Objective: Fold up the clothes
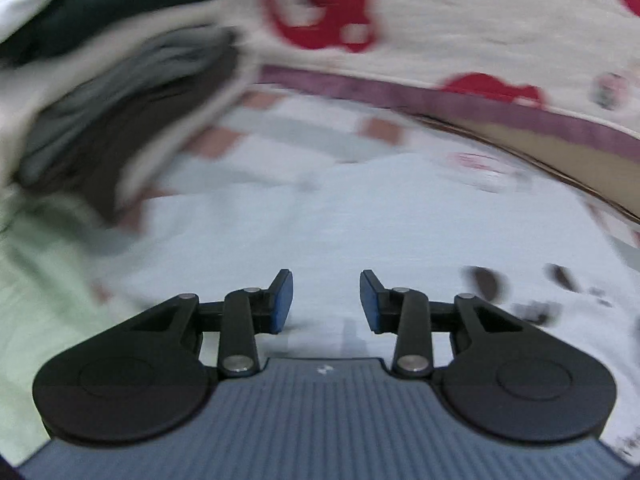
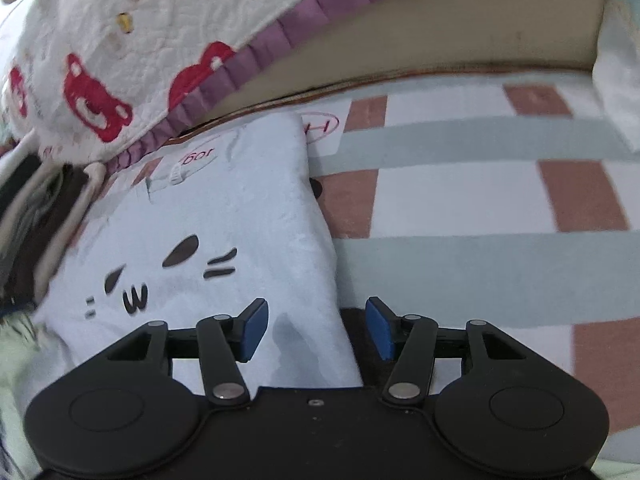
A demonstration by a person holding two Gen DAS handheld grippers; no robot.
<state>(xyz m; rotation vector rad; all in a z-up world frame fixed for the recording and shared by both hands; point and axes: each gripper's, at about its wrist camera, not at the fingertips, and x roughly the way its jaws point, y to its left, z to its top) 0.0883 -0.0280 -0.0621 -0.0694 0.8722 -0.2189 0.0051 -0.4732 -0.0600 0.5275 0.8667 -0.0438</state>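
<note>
Left tool (image 1: 326, 302): released, nothing gripped; its view is smeared by blur.
Right tool (image 2: 316, 328): released above the folded pale-blue cat-face garment (image 2: 224, 240), laid on the checked bed cover (image 2: 460, 208).
Dark clothes (image 1: 120, 112): blurred, unidentifiable.

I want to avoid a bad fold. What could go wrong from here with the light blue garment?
1. The right tongs stand open over the edge of the light blue cat-face garment; closing here may catch only the top layer, or the checked sheet too.
2. The left wrist view is blurred, so the left tongs, open and empty, may land off the garment's edge.
</note>
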